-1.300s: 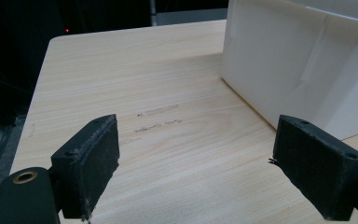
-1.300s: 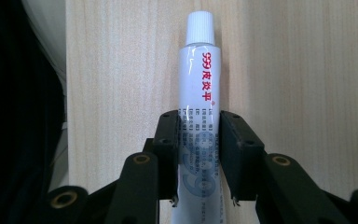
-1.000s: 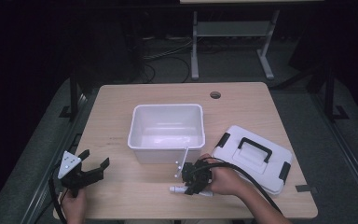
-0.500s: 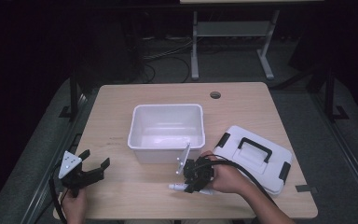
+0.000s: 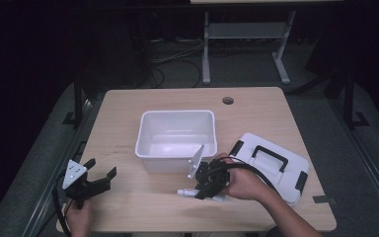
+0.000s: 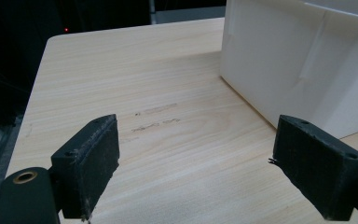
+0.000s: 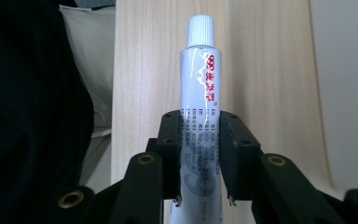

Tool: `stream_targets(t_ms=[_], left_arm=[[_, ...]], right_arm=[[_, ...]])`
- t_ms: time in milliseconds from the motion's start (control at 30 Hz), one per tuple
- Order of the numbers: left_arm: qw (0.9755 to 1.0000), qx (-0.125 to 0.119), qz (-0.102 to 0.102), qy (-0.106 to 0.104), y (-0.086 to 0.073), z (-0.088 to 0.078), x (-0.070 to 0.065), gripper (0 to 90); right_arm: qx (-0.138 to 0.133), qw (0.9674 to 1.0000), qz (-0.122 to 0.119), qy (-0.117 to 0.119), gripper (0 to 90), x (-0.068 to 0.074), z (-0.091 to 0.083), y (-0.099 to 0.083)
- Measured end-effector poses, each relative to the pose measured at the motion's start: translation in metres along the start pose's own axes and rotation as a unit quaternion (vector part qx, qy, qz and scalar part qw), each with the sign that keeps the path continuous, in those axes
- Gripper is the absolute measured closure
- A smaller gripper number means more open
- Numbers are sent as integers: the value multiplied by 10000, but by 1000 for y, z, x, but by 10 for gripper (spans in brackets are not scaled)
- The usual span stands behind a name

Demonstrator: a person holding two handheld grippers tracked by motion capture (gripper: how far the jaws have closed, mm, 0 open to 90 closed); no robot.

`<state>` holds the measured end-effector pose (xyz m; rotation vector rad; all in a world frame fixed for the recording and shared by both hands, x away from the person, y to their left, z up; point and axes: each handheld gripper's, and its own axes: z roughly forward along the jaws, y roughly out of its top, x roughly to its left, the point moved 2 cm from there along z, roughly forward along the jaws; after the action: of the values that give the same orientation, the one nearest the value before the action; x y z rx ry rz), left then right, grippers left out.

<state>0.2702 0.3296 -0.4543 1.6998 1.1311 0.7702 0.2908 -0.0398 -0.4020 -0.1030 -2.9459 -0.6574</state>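
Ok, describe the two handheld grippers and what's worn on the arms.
Both grippers are black with two blocky, dark-padded jaws and brass-coloured pivot rings. The left gripper and the right gripper each carry a grey three-cornered plate and trail a black cable. No sleeves cover the forearms.

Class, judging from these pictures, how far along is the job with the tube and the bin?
Done: the lid is off, lying beside the open bin, and the right gripper is shut on the tube. In hand: the tube sits just above the table, in front of the bin. Left: probably placing it inside. The left gripper is open, idle.
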Motion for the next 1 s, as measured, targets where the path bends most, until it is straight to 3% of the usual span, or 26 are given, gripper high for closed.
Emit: stream_targets(t_ms=[500, 1000], left_arm=[[10000, -2, -4, -3, 0, 0, 0, 137], [10000, 8, 18, 1, 0, 0, 0, 137]], right_arm=[[-237, 9993, -229, -170, 711, 3, -43, 30], [-444, 9980, -296, -345, 711, -9, -74, 51]])
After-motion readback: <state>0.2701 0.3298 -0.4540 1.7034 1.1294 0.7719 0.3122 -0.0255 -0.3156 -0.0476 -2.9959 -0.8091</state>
